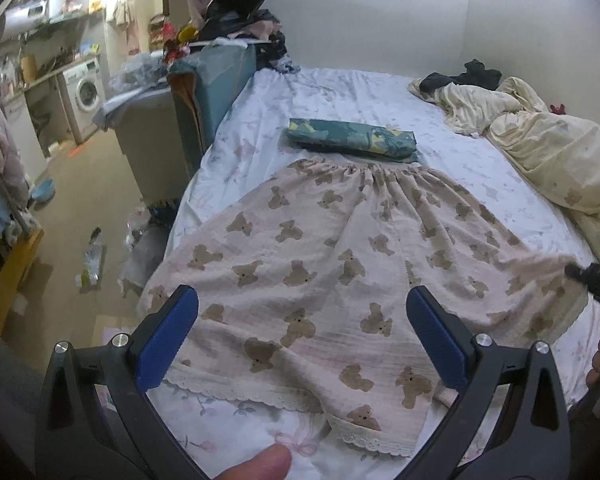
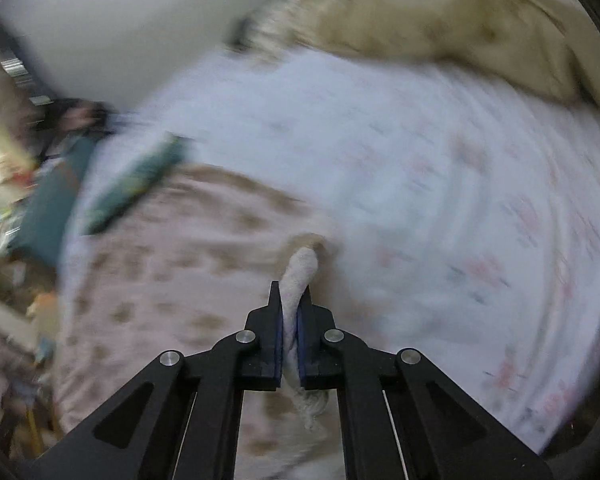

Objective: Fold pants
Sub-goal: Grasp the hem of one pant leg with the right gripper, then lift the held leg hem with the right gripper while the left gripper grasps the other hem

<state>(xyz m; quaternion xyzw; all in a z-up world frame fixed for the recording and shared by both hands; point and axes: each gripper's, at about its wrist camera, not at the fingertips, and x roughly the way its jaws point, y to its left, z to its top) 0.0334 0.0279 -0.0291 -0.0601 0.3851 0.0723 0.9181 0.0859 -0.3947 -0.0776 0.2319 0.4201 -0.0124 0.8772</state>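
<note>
The bear-print pyjama pants lie spread flat on the bed, filling the middle of the left wrist view, with the gathered waistband toward the top of the frame and the lace-trimmed leg hems toward the bottom. Just beyond the waistband, touching or nearly touching it, sits a folded teal patterned cloth. A crumpled cream quilt is heaped along the right side of the bed, with a dark garment at its far end.

The left gripper hovers over the hem end of the pants with its blue fingers spread wide and nothing between them. A thumb tip shows at the bottom edge.

In the blurred right wrist view, the right gripper is clenched on a bunched fold of the pants' edge, in the lower centre of the frame; the fabric stands up between its fingers. In the left wrist view, this gripper appears at the right edge, at the pants' right side.
</note>
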